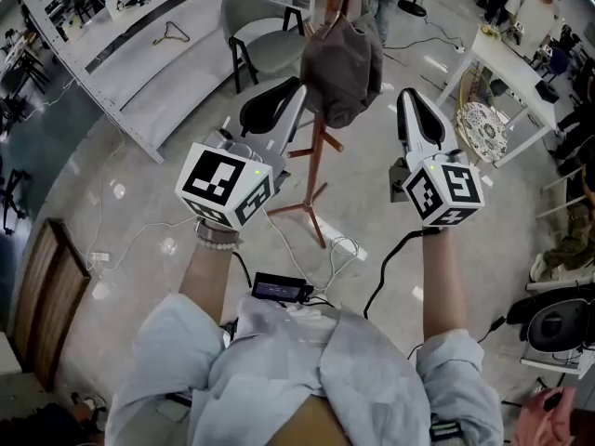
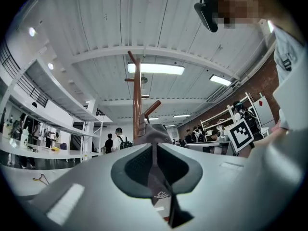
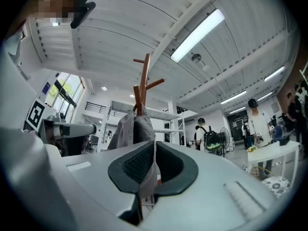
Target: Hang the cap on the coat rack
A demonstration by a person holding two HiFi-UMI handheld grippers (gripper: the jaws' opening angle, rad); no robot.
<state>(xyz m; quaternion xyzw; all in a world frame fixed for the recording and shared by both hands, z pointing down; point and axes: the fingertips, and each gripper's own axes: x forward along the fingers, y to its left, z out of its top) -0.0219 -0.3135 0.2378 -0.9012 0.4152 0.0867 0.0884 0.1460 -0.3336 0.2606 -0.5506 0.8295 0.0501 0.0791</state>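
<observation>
cap (image 1: 342, 68) hangs on coat rack (image 1: 315, 170), just past fingertips, between both. left gripper (image 2: 154, 144), right gripper (image 3: 153, 141) clenched, nothing pinched: gripper views only. gap beside cap: head view only.

Bright overhead strip lights (image 2: 155, 69), fisheye-warped edges.

Your cap (image 1: 342, 71) is matt grey-brown cloth, soft and creased. The coat rack (image 1: 316, 161) looks like smooth reddish-brown wood. On your left gripper (image 1: 290, 89) and right gripper (image 1: 406, 96) the shells are matt grey plastic, and the pads (image 3: 139, 163) are black with a fine ribbed texture. At the left of the frame, the floor (image 1: 139, 170) is pale and glossy.
</observation>
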